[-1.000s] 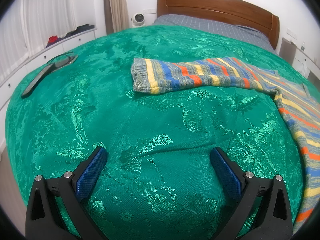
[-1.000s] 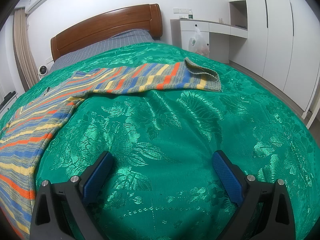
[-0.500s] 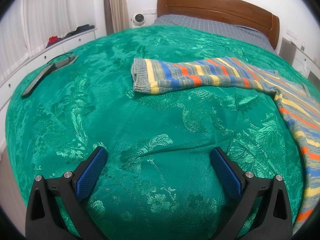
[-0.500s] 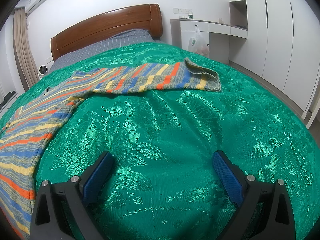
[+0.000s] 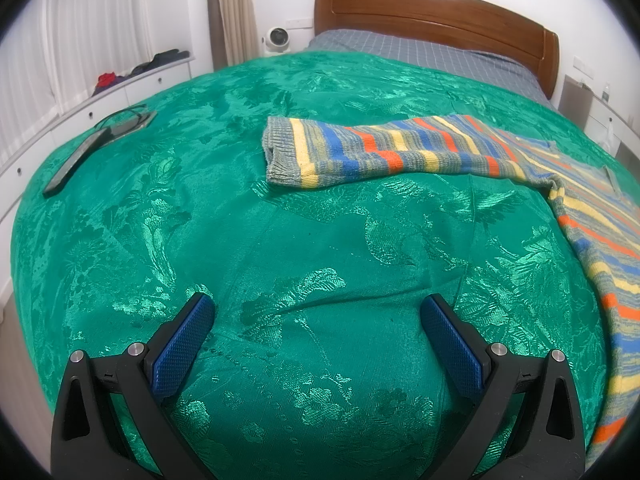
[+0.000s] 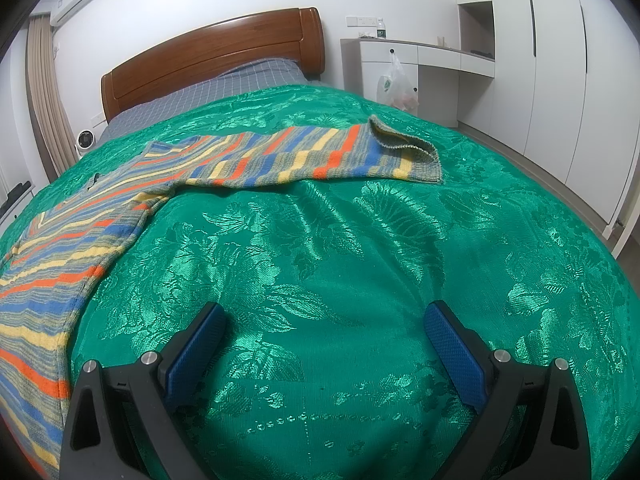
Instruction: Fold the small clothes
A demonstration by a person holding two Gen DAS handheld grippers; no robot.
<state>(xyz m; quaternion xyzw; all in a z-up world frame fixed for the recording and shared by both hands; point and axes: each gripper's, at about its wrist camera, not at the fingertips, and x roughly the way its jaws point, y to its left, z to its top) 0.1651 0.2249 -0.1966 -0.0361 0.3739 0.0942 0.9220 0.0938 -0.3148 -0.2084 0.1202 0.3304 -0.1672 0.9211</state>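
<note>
With both sets of jaws spread wide and gripping nothing, I've got the left gripper point(image 5: 317, 307) and right gripper point(image 6: 325, 316) over bare green bedspread point(image 5: 280, 248). Striped sweater point(image 5: 400, 152) lies flat well ahead of both, one sleeve stretched out toward each view, cuff on the right side partly flipped up. Phone point(image 5: 76, 156) near the bed's left edge, wooden headboard point(image 6: 212, 56) behind

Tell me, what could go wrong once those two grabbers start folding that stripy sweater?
Both tools, left tool and right tool, are open and empty. A pinch at the striped sweater might catch the green bedspread too. The sleeve cuff is already curled, so the fold could bunch.
</note>
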